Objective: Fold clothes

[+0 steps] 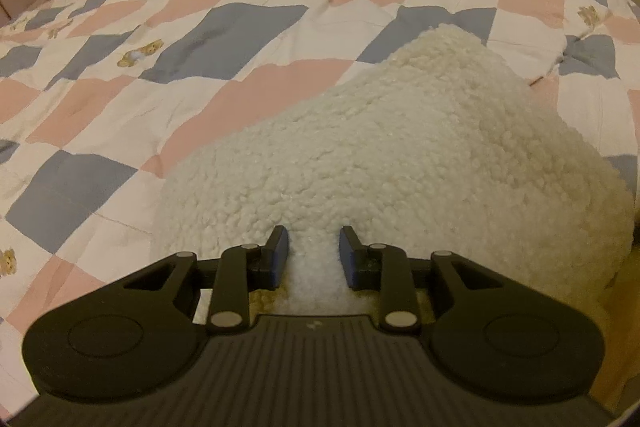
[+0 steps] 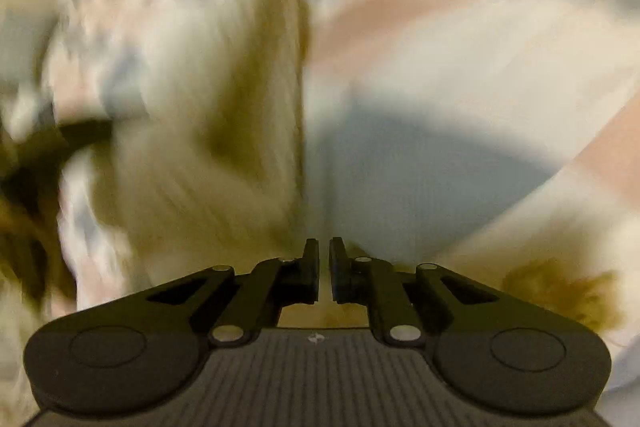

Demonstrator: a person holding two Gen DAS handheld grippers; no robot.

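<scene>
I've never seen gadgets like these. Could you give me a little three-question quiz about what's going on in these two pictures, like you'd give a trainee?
1. True or false: the left gripper has fluffy white fabric between its fingers.
2. Multiple choice: the white fleece garment lies on A) a bare wooden floor, B) a checked quilt with little bears, C) a metal tray.
3. Fill in: the right wrist picture is heavily ____, so little beyond the right gripper itself can be made out.

Key
1. True: a bunch of fleece sits between the blue pads.
2. B.
3. Blurred; its jaws stand nearly together.
</scene>
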